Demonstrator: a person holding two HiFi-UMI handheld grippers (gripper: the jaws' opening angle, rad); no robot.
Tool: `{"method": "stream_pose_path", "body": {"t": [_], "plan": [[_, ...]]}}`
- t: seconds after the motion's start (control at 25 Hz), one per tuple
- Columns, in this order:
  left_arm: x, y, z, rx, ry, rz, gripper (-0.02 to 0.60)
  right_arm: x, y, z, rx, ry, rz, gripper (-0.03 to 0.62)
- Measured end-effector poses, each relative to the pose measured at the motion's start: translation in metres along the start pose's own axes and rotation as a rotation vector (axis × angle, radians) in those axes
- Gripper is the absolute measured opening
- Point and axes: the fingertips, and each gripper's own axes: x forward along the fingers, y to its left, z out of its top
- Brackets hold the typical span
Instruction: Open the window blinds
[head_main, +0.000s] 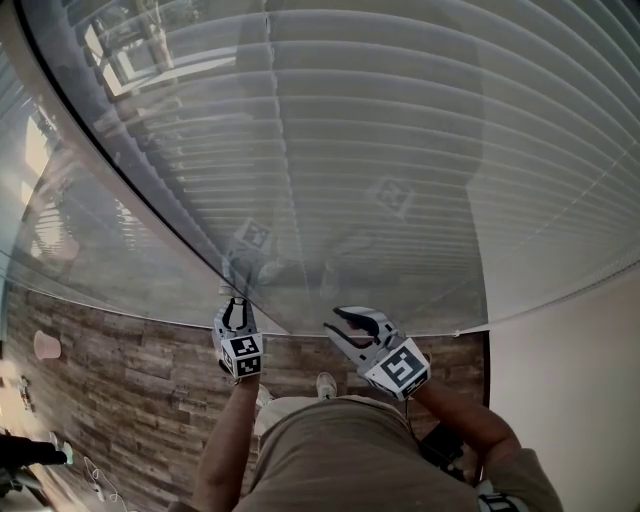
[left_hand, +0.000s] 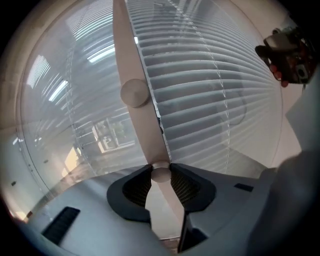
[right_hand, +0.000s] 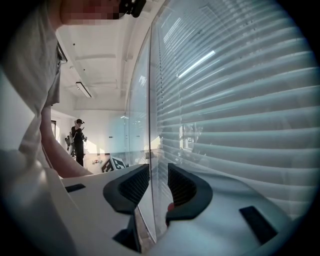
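Beige wand (left_hand: 127, 55) of blinds (left_hand: 210, 75) pinched in left hand-held gripper (left_hand: 160, 175) | right hand-held gripper (right_hand: 158, 180) jaws apart, empty

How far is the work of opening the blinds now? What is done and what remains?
Done: the left gripper is closed on the pale tilt wand beside the blinds. In hand: that grip on the wand; the right gripper is open and empty near the glass. Left: the slats lie closed over the window, so the opening itself does not look done yet.
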Motion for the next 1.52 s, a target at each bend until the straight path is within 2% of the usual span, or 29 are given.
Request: {"method": "stream_pose_path", "body": {"t": [0.32,0.4,0.48,0.52,0.56,0.6,0.68,0.72,0.76,0.88,0.96,1.0,1.08,1.16,1.28,1.4,1.52], "plan": [[-0.001,-0.001,0.001,0.081,0.008,0.04,0.133,-0.004,-0.001,0.0,0.002,-0.001,-0.009,0.123],[-0.002,-0.001,0.002,0.039,-0.031,0.006,0.135,-0.005,-0.001,0.0,0.006,-0.003,-0.01,0.123],[-0.005,-0.003,0.007,-0.036,-0.071,-0.058,0.135,-0.006,-0.002,-0.001,0.009,-0.004,-0.011,0.123],[-0.006,-0.003,0.008,-0.099,-0.083,-0.093,0.153,-0.007,-0.002,-0.002,0.012,-0.004,-0.011,0.123],[-0.006,-0.003,0.006,-0.198,-0.09,-0.128,0.182,-0.007,-0.003,-0.003,0.014,-0.003,-0.012,0.123],[-0.006,0.0,0.003,-0.345,-0.098,-0.165,0.207,-0.007,-0.003,-0.004,0.016,-0.004,-0.014,0.123],[-0.005,0.01,-0.004,-0.709,-0.135,-0.234,0.227,-0.007,-0.005,-0.005,0.02,-0.007,-0.017,0.123],[-0.006,0.014,-0.005,-0.864,-0.165,-0.266,0.228,-0.006,-0.005,-0.006,0.024,-0.008,-0.018,0.123],[-0.007,0.017,-0.003,-0.979,-0.196,-0.297,0.227,-0.005,-0.005,-0.005,0.027,-0.01,-0.017,0.123],[-0.008,0.017,0.003,-1.247,-0.262,-0.392,0.222,-0.004,-0.007,-0.005,0.025,-0.009,-0.012,0.123],[-0.004,0.018,-0.004,-1.487,-0.299,-0.444,0.174,-0.002,-0.007,-0.004,0.03,-0.013,-0.007,0.123],[-0.002,0.018,-0.008,-1.582,-0.312,-0.466,0.138,-0.002,-0.006,-0.004,0.034,-0.015,-0.003,0.123],[0.0,0.018,-0.008,-1.674,-0.326,-0.505,0.135,0.0,-0.005,-0.003,0.037,-0.016,0.003,0.123],[0.0,0.018,-0.006,-1.696,-0.315,-0.521,0.135,0.002,-0.005,-0.002,0.035,-0.016,0.007,0.123],[-0.001,0.018,-0.004,-1.626,-0.286,-0.523,0.133,0.002,-0.007,-0.002,0.034,-0.012,0.007,0.123],[0.0,0.017,-0.003,-1.47,-0.251,-0.482,0.133,0.003,-0.008,-0.004,0.032,-0.012,0.007,0.123],[-0.001,0.017,0.0,-1.238,-0.203,-0.425,0.133,0.006,-0.008,-0.003,0.035,-0.011,0.009,0.123]]}}
